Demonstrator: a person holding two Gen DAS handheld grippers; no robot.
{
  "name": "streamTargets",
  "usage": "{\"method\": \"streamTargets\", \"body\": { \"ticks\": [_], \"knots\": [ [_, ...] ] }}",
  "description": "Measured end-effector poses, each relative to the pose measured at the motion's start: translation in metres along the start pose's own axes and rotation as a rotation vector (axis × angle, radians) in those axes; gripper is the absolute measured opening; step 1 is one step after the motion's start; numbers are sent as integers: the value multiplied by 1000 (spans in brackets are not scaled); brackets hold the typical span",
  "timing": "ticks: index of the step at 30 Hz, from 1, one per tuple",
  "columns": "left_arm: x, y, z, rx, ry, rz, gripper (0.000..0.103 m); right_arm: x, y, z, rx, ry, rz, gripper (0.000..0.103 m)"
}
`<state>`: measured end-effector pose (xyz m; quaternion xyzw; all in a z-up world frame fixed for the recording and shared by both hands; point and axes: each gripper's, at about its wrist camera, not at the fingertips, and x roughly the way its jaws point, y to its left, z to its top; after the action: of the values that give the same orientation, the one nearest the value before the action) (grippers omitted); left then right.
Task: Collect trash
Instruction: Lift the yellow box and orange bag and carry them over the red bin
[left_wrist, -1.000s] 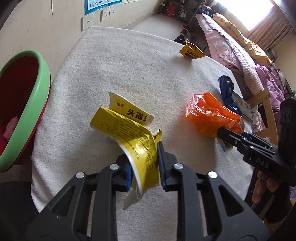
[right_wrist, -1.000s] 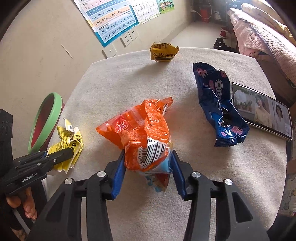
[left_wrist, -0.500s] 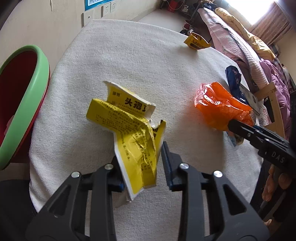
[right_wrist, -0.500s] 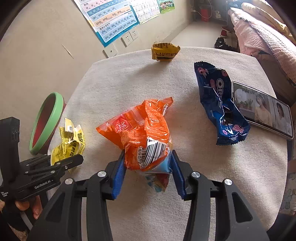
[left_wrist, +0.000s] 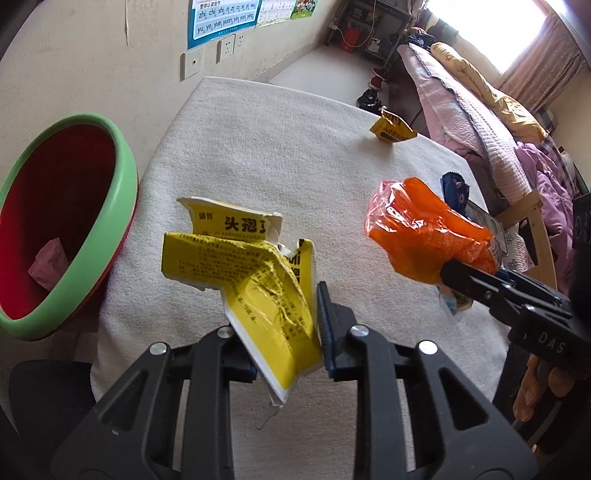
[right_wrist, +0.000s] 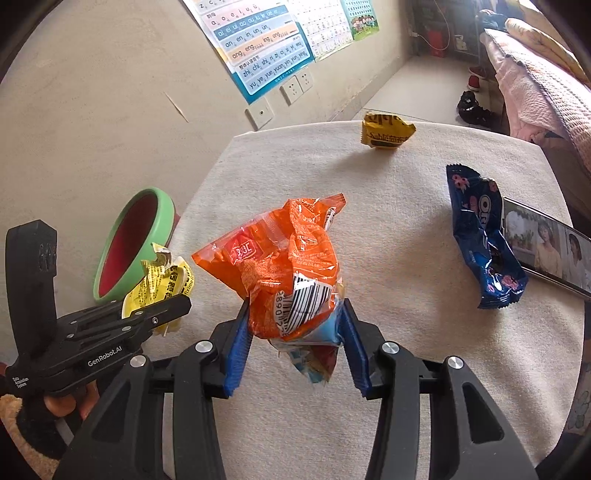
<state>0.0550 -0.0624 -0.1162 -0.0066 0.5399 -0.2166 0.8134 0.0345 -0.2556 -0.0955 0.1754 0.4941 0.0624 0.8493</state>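
Note:
My left gripper is shut on a crumpled yellow carton and holds it above the white table. It also shows in the right wrist view. My right gripper is shut on an orange snack bag, lifted off the table; it also shows in the left wrist view. A green-rimmed red bin stands left of the table with a pink scrap inside.
A small yellow wrapper stands at the table's far edge. A blue Oreo wrapper lies at the right beside a phone. A bed with blankets is beyond the table.
Both grippers have lifted their trash off the table. The left gripper has risen and turned toward the bin, which now shows more of its inside.

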Motion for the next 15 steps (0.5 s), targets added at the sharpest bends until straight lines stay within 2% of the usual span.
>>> {"method": "streamTargets", "body": {
  "ticks": [15],
  "knots": [
    [-23,34,3,-72,-52,52,24,-3,34,4,-69,17,39,45]
  ]
}}
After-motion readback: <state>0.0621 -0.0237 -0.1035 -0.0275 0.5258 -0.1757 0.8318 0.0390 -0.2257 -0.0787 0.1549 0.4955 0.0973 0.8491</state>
